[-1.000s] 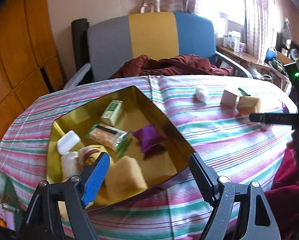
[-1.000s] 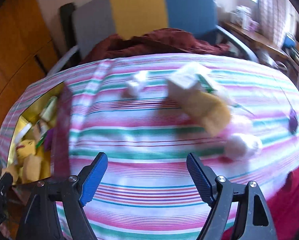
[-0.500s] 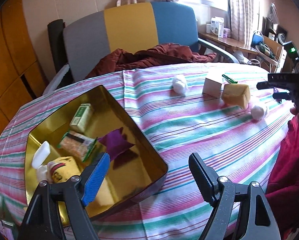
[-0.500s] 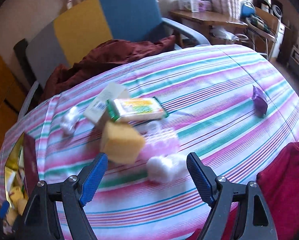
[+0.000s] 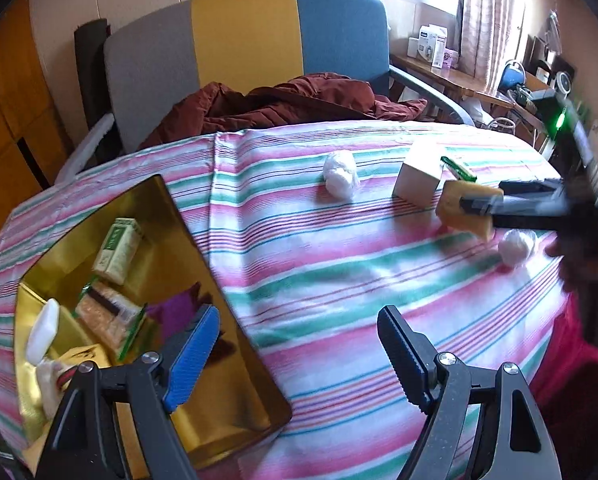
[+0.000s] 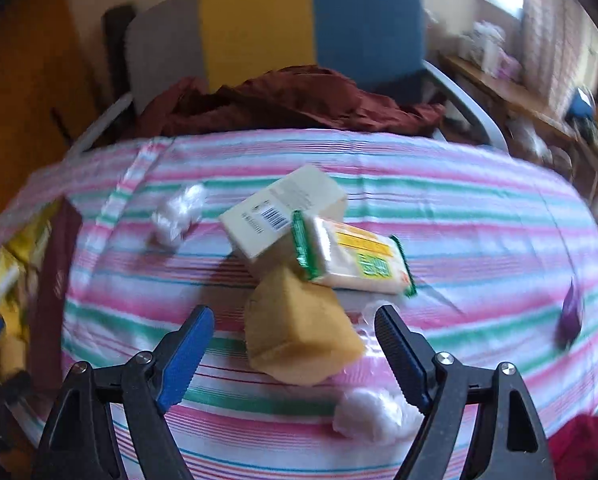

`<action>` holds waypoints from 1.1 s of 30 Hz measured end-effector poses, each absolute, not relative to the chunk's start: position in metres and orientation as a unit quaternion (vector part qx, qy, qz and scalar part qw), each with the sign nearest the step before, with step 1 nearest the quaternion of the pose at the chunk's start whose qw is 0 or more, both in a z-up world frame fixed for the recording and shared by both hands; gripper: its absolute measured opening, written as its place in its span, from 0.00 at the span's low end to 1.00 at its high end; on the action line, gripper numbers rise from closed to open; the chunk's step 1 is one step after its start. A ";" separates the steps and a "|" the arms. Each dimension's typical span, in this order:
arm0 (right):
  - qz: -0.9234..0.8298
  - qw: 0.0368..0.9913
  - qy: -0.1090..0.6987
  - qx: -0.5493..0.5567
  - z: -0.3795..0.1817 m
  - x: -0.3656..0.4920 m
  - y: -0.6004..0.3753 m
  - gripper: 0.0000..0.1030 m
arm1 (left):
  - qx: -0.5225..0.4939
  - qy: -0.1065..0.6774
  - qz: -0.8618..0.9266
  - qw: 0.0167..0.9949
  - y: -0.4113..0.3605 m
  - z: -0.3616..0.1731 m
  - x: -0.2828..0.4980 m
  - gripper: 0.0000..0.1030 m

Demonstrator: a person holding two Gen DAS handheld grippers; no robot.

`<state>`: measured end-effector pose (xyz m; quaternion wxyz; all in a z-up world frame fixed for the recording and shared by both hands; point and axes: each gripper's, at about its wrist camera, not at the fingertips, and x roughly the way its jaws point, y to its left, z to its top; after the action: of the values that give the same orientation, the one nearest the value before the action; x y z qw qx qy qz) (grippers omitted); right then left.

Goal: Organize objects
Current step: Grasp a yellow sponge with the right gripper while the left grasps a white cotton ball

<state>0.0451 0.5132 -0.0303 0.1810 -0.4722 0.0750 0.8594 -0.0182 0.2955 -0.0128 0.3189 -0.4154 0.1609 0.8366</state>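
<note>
**Left wrist view and right wrist view: grippers spread over the striped table**

Left wrist view: the left gripper (image 5: 299, 344) hangs with fingers apart and nothing between them, over the striped tablecloth (image 5: 319, 272). A gold tin (image 5: 203, 264) at lower left holds a green box (image 5: 119, 250) and a snack packet (image 5: 107, 312). A white box (image 5: 417, 176) sits at upper right.

Right wrist view: the right gripper (image 6: 295, 348) is spread, fingers not touching the yellow sponge (image 6: 299, 336) lying between them at centre. A wrapped bar (image 6: 355, 260) leans on the sponge; a white wad (image 6: 369, 414) lies at lower right.

Open left tool (image 5: 299, 344) hangs beside the gold tin (image 5: 187, 240).
</note>
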 end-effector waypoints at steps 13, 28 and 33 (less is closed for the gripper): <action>0.859 -0.014 0.081 -0.505 -0.044 0.040 0.457 0.54 | -0.435 0.141 0.834 0.310 0.339 -0.018 -0.061 0.80; 0.840 -0.013 0.057 -0.540 -0.061 0.036 0.441 0.51 | -0.446 0.159 0.828 0.300 0.366 -0.036 -0.089 0.80; 0.839 -0.010 0.060 -0.540 -0.061 0.036 0.444 0.50 | -0.441 0.176 0.824 0.309 0.389 -0.040 -0.107 0.80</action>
<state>0.0363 0.4444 -0.0607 -0.0099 -0.5405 0.0601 0.8391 -0.1067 0.3890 -0.0402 0.3090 -0.4407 0.1759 0.8242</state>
